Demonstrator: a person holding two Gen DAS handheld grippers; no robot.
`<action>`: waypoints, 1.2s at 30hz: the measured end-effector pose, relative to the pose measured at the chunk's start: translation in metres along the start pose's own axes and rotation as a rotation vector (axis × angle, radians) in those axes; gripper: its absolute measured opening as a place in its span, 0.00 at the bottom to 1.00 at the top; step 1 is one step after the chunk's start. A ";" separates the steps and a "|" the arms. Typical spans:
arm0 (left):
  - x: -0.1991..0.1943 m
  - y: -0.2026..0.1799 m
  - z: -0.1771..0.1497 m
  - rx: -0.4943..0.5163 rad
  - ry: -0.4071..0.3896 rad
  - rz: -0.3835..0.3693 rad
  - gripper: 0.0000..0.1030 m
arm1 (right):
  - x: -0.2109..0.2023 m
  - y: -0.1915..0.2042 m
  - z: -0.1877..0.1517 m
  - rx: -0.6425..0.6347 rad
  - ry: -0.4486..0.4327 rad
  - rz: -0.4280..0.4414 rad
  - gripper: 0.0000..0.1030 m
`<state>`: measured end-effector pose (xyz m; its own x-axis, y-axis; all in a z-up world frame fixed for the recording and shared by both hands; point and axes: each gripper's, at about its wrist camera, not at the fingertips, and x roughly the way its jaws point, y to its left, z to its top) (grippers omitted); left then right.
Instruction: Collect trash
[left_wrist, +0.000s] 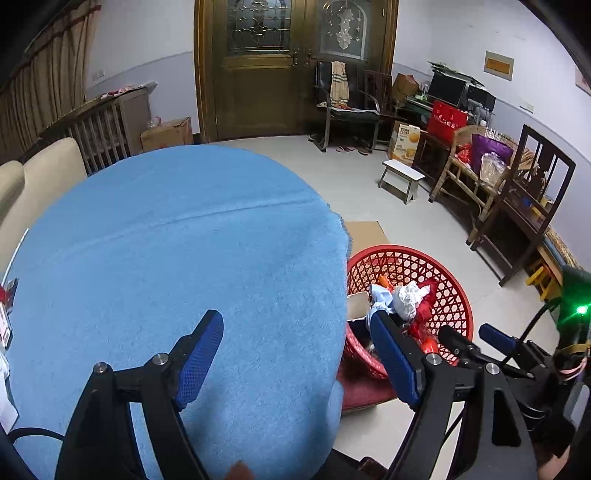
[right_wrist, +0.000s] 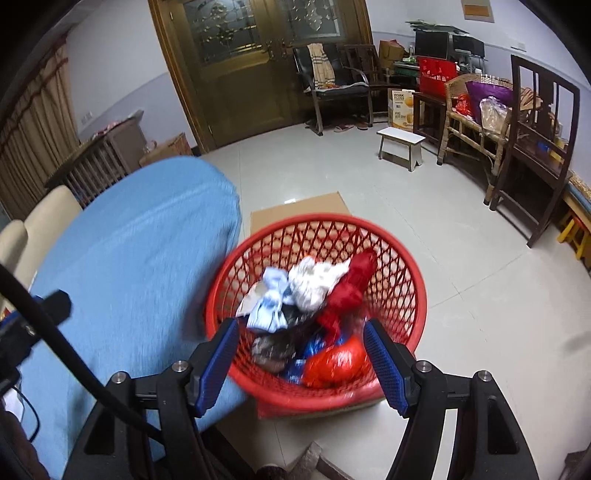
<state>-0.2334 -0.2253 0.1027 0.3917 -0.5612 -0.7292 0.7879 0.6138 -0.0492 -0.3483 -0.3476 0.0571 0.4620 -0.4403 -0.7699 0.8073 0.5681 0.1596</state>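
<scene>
Fingers of the right gripper (right_wrist: 299, 354) stand wide apart and hold nothing — the red basket (right_wrist: 402, 258) sits on the floor just ahead of them, with crumpled trash (right_wrist: 314, 280) inside. The left gripper (left_wrist: 295, 347) is also spread wide and empty, one finger over the blue-covered bench (left_wrist: 166, 240), the basket beyond the other.

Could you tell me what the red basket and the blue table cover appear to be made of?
The red openwork basket looks like moulded plastic: uniform lattice holes, smooth glossy rim. The blue table cover looks like matte, fuzzy fabric, perhaps towelling or felt, with a pressed crease.
</scene>
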 end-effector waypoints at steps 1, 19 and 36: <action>-0.002 0.002 -0.002 -0.002 -0.005 0.003 0.80 | 0.000 0.002 -0.001 -0.005 0.004 -0.003 0.71; -0.004 0.005 -0.007 0.022 -0.022 -0.011 0.82 | -0.006 0.010 -0.004 -0.024 -0.007 -0.012 0.71; 0.000 0.002 -0.008 0.039 -0.006 -0.010 0.82 | 0.000 0.005 -0.005 -0.012 0.002 -0.012 0.71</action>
<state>-0.2360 -0.2192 0.0972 0.3865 -0.5707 -0.7245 0.8097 0.5861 -0.0297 -0.3461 -0.3417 0.0548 0.4514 -0.4463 -0.7727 0.8086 0.5707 0.1427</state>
